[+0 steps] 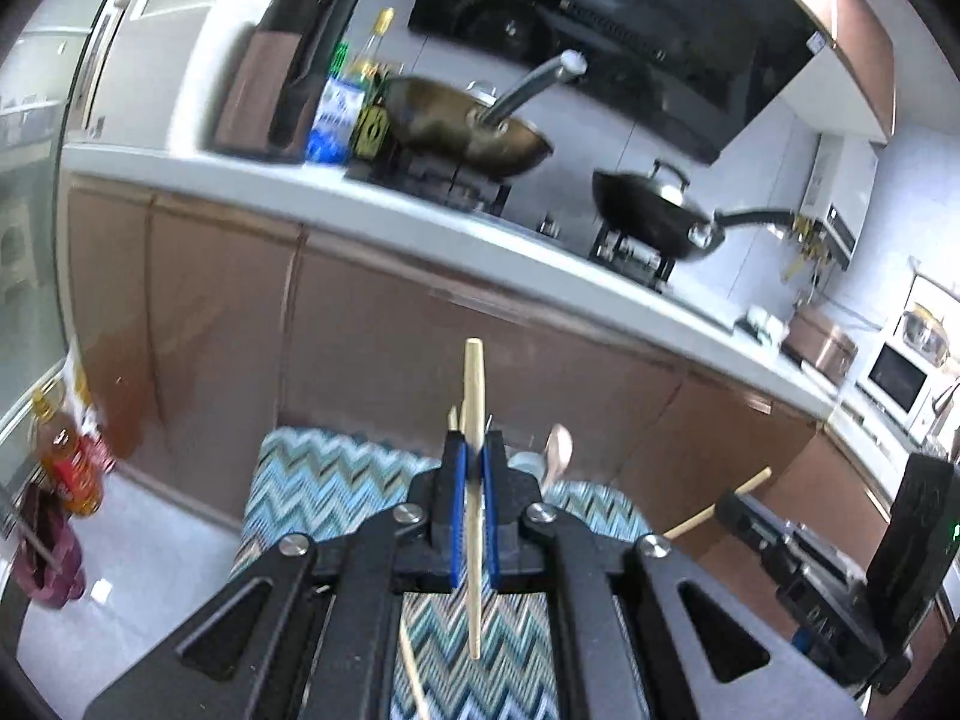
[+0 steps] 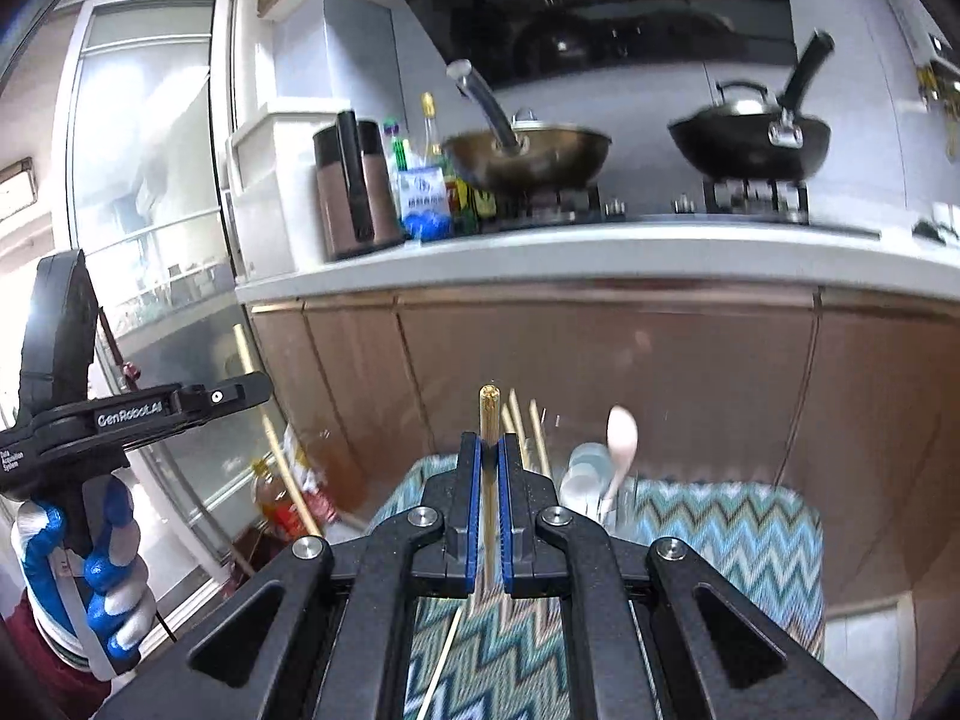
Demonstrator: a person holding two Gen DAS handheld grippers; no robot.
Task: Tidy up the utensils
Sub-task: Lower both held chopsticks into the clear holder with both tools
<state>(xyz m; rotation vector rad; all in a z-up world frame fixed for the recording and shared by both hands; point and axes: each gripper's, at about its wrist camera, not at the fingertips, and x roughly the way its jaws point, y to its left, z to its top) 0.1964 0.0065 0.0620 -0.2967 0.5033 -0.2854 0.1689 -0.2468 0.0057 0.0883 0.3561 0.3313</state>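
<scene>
Left wrist view: left gripper (image 1: 474,450) clamps a chopstick (image 1: 472,396) mid-length; right gripper (image 2: 491,456) pinches another chopstick (image 2: 489,414). Both look light, stiff, slick, likely to pivot unless gripped near the middle.

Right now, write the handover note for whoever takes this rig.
Left gripper: shut on one wooden chopstick, held upright.
Right gripper: shut on a second chopstick, also upright.
Utensil holder on the zigzag mat already has a pink spoon and several chopsticks.
Left to do: drop both held chopsticks in; one loose chopstick remains on the mat.
</scene>
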